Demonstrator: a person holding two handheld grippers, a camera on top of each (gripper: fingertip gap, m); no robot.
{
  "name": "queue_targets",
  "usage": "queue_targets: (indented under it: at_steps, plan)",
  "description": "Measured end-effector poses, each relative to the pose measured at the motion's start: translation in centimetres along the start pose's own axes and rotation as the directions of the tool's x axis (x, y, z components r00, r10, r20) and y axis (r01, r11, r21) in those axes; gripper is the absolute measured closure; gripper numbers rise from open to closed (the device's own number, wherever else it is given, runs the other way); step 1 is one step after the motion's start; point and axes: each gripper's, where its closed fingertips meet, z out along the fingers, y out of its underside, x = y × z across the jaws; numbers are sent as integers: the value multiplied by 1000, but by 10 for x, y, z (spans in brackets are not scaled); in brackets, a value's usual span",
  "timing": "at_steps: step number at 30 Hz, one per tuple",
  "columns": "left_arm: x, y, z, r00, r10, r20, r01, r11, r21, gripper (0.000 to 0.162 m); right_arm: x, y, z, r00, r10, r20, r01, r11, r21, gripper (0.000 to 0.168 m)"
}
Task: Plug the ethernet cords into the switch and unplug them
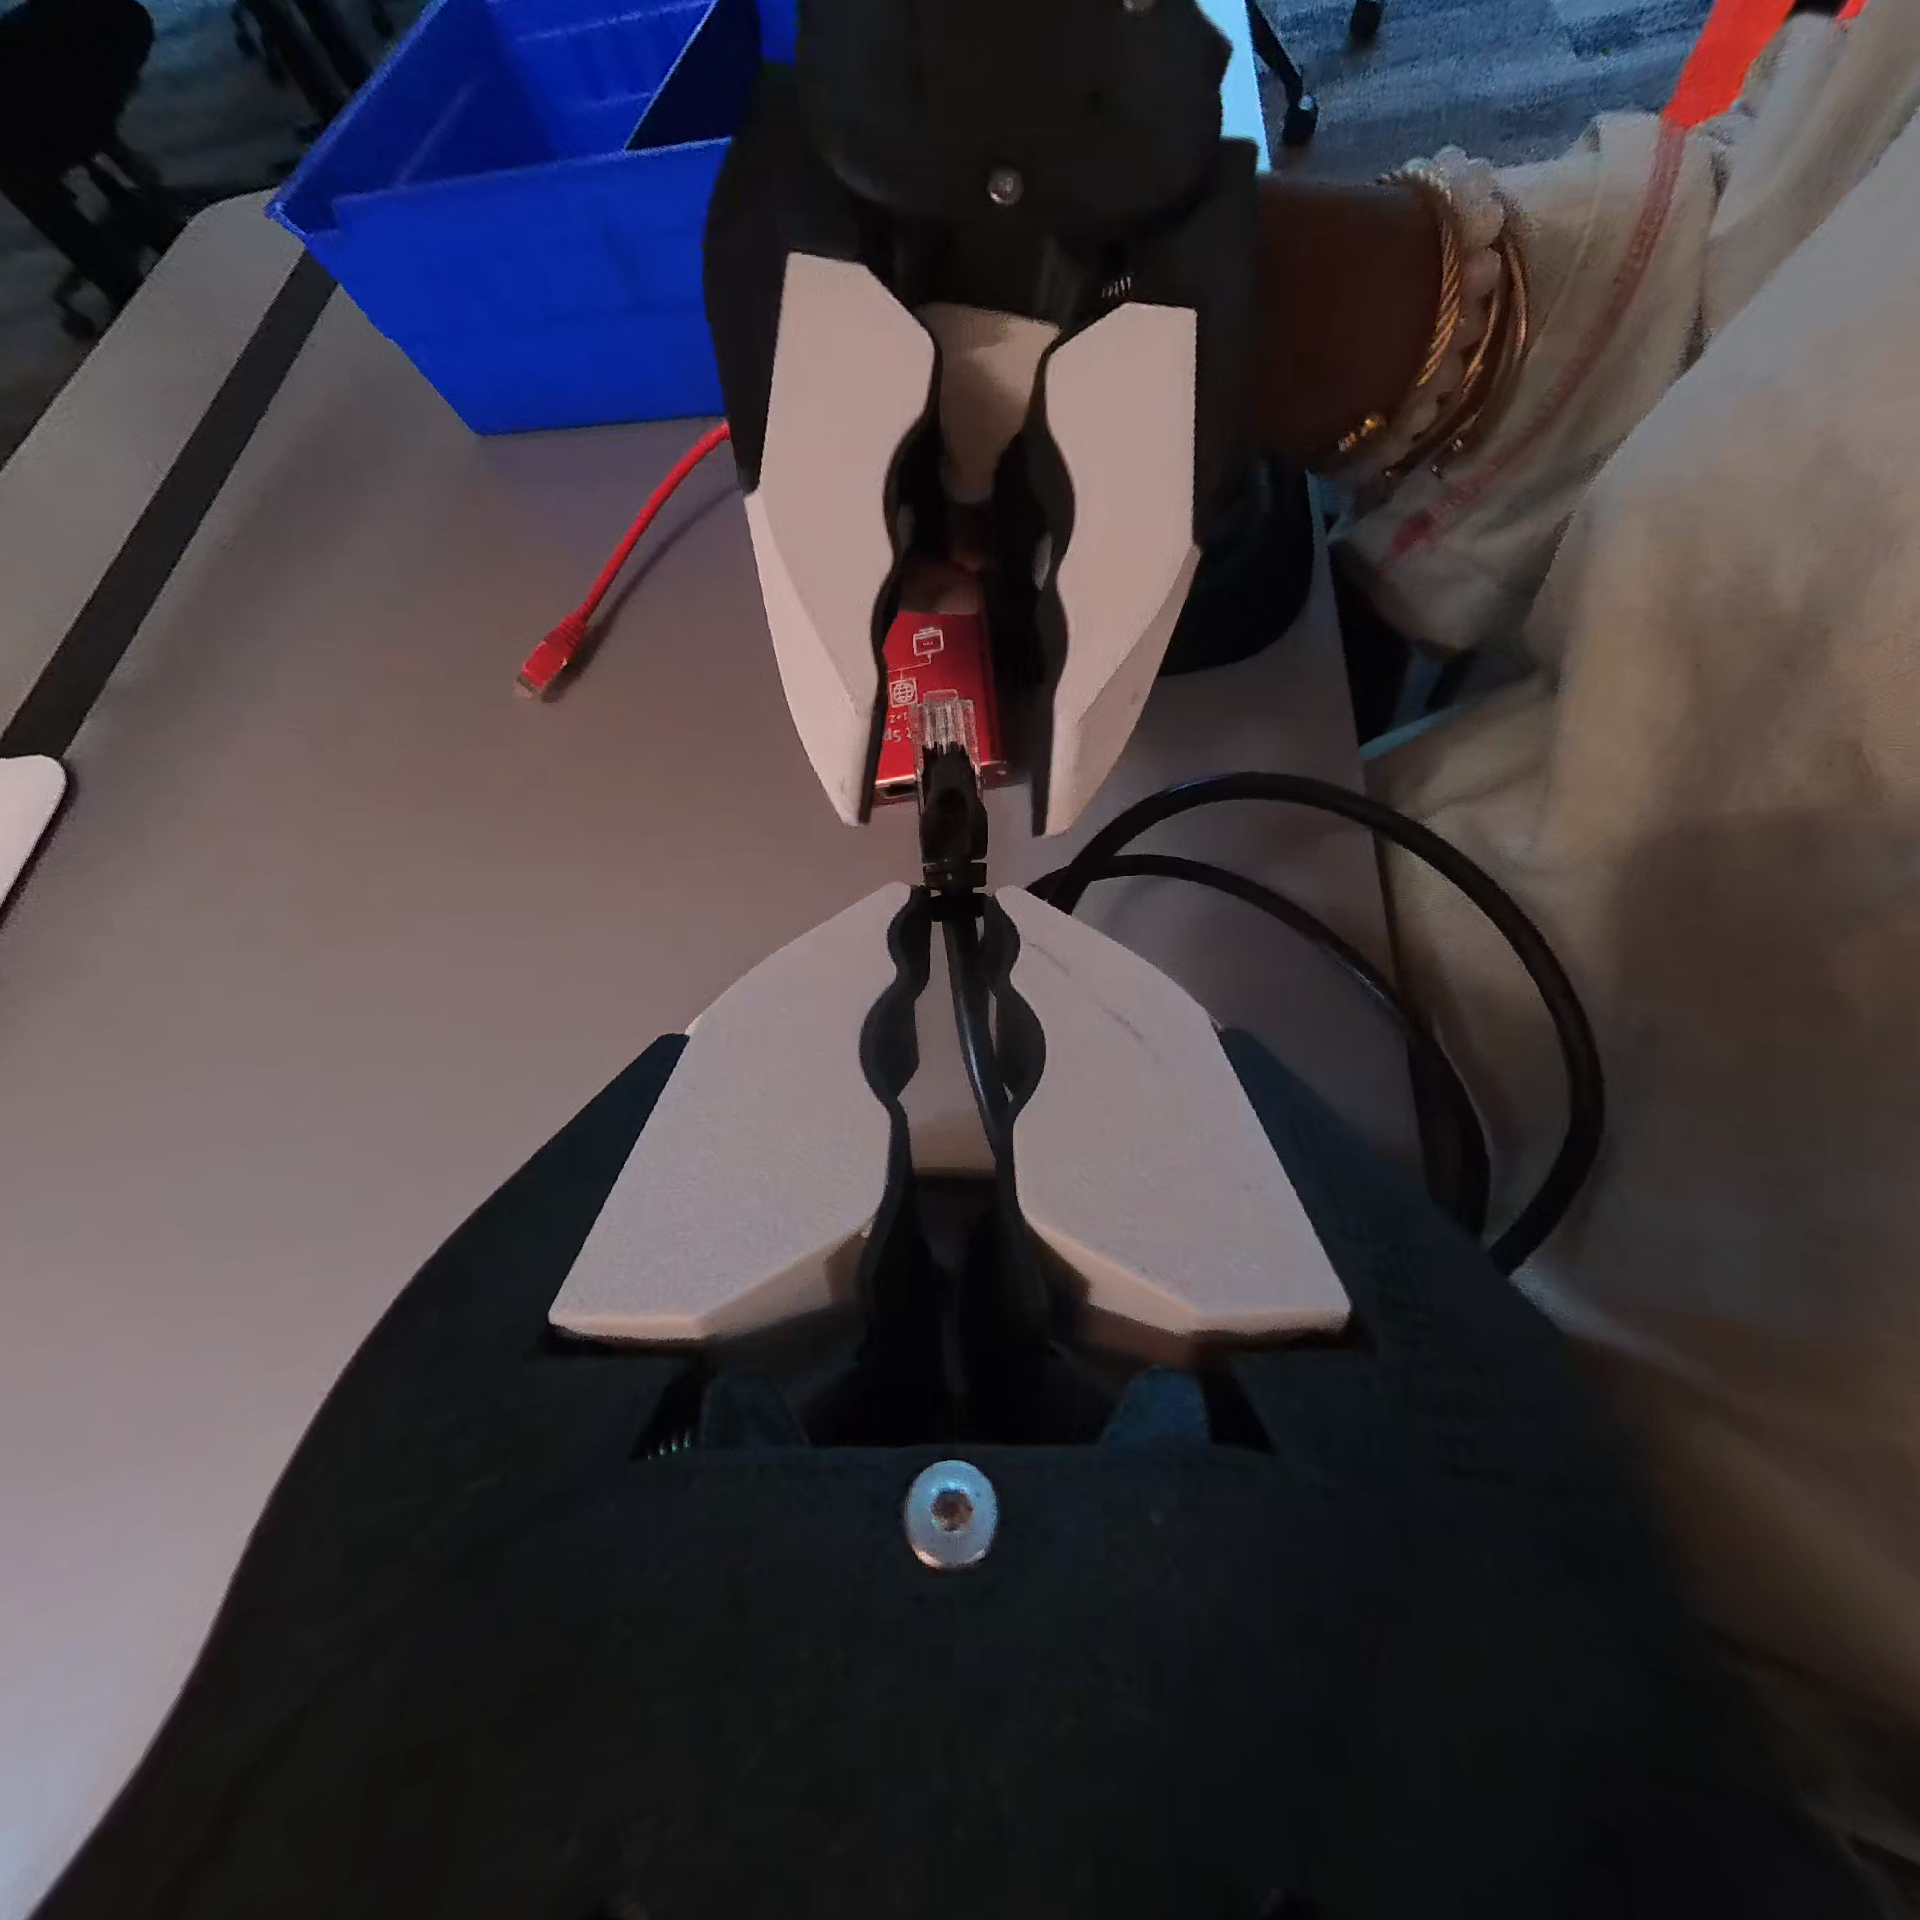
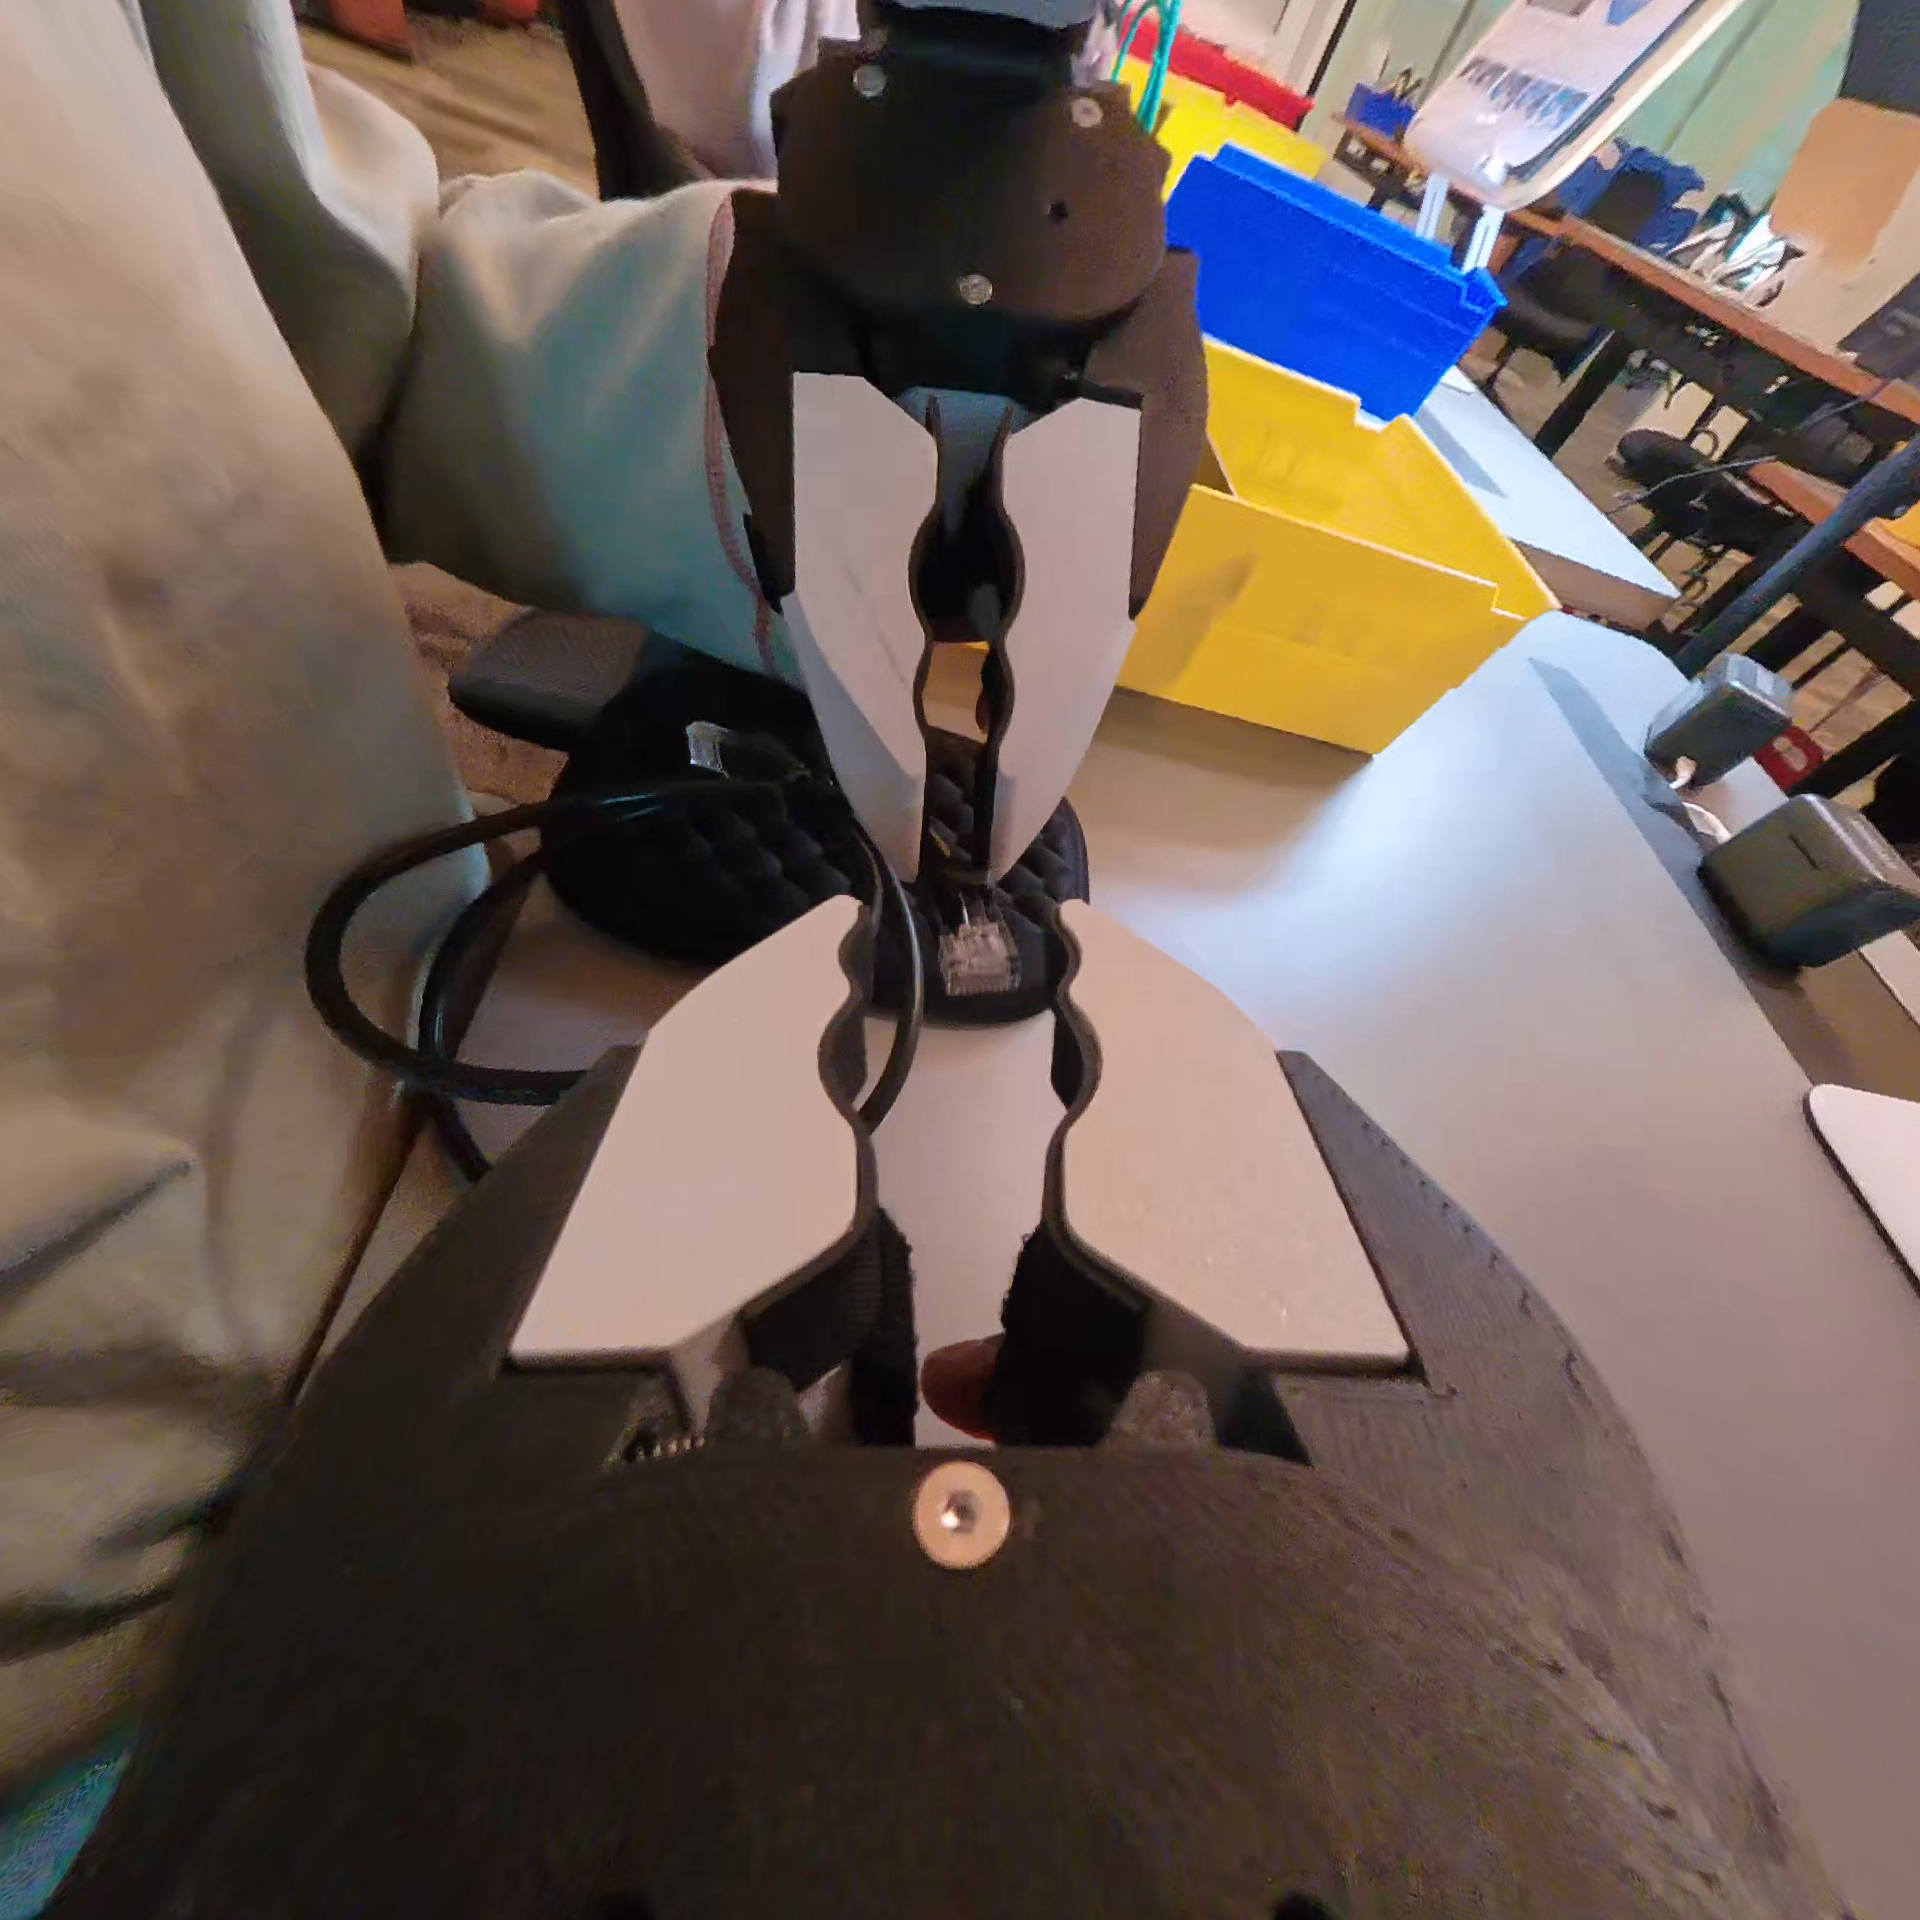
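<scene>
Left gripper (image 1: 954,896) jaws clamped on black cord (image 1: 971,1023), right gripper (image 1: 940,816) jaws clamped on red switch (image 1: 940,717); plug (image 1: 943,720) rides above port, so pushing w/o lowering could jam/bend clip.

A: What's sitting on the grey table (image 1: 312,831)?

B: A blue bin (image 1: 520,260) is standing at its far left in the left wrist view. In the right wrist view a yellow bin (image 2: 1320,582) is resting ahead, another blue bin (image 2: 1330,281) behind it.

A: And farther off?

B: Wooden-topped tables (image 2: 1683,301) are lining the far right, and a black office chair (image 1: 73,135) is standing on dark carpet, far left.
</scene>
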Motion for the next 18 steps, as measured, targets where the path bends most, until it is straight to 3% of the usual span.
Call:
queue_targets:
  at_steps: [4, 7, 10, 14, 18]
  plan:
    - [4, -3, 2, 1000, 18, -17, -18, 1000, 19, 152, -4, 7, 2, 997, -36, 69, 40, 997, -65, 156]
    - [9, -19, -4, 998, 48, -30, -42, 986, 162, 152, -9, -10, -6, 995, -34, 93, 25, 995, 100, 156]
    - [12, -22, -5, 995, 91, -31, -82, 973, 218, 138, -10, -21, -14, 994, -3, 106, -23, 969, 244, 156]
    - [16, -32, -4, 993, 110, -32, -95, 947, 308, 143, -11, -20, -12, 994, 13, 110, -43, 962, 270, 156]
    - [12, -30, -2, 996, 88, -8, -81, 948, 308, 150, -10, -21, -12, 994, 28, 110, -59, 954, 294, 156]
